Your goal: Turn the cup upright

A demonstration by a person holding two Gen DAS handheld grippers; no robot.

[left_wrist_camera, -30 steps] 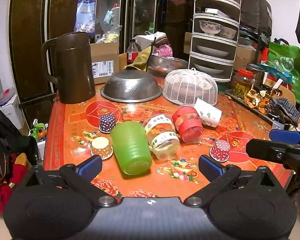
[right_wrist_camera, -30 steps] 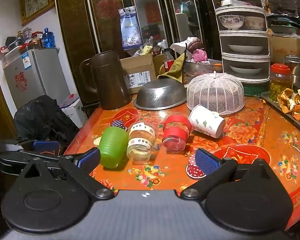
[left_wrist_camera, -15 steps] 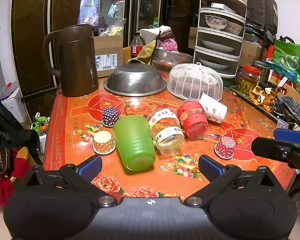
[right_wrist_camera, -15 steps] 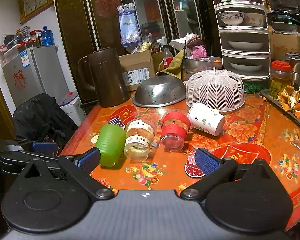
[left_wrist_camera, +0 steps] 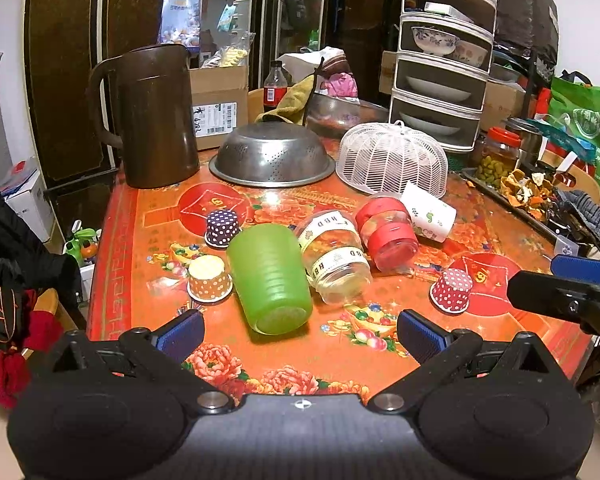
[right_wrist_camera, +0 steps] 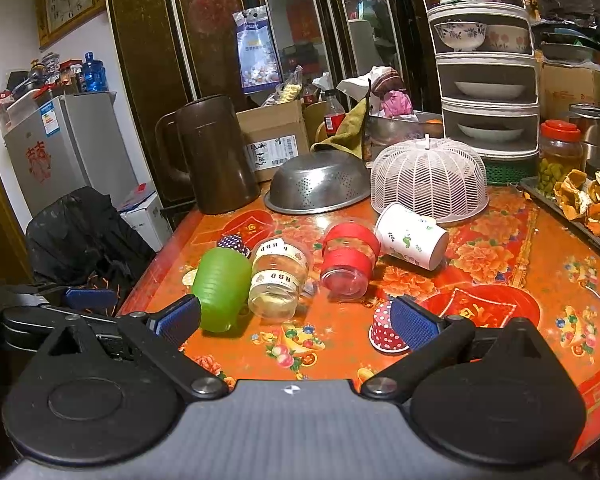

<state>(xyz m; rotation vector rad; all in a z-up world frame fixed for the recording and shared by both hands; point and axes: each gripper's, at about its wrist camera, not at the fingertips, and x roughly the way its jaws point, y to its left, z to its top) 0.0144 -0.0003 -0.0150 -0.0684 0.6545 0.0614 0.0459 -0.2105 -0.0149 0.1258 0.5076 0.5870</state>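
Several cups lie on their sides on the red patterned table (left_wrist_camera: 140,240): a green plastic cup (left_wrist_camera: 270,278) (right_wrist_camera: 220,288), a clear cup with an HBD label (left_wrist_camera: 336,258) (right_wrist_camera: 278,276), a clear cup with red bands (left_wrist_camera: 388,228) (right_wrist_camera: 350,260) and a white paper cup (left_wrist_camera: 430,216) (right_wrist_camera: 412,236). My left gripper (left_wrist_camera: 300,332) is open and empty, just short of the green cup. My right gripper (right_wrist_camera: 296,320) is open and empty, short of the row of cups; it also shows at the right edge of the left wrist view (left_wrist_camera: 568,284).
Small dotted paper cups stand upside down: purple (left_wrist_camera: 221,227), orange (left_wrist_camera: 209,279), red (left_wrist_camera: 452,290) (right_wrist_camera: 386,328). At the back stand a brown jug (left_wrist_camera: 152,116), an upturned steel colander (left_wrist_camera: 272,156), a white mesh cover (left_wrist_camera: 394,160) and a tiered dish rack (left_wrist_camera: 444,52). A tray of peels (left_wrist_camera: 528,192) lies right.
Both grippers have moved a little closer to the table and the cups. The cups have not moved. Both stay open.
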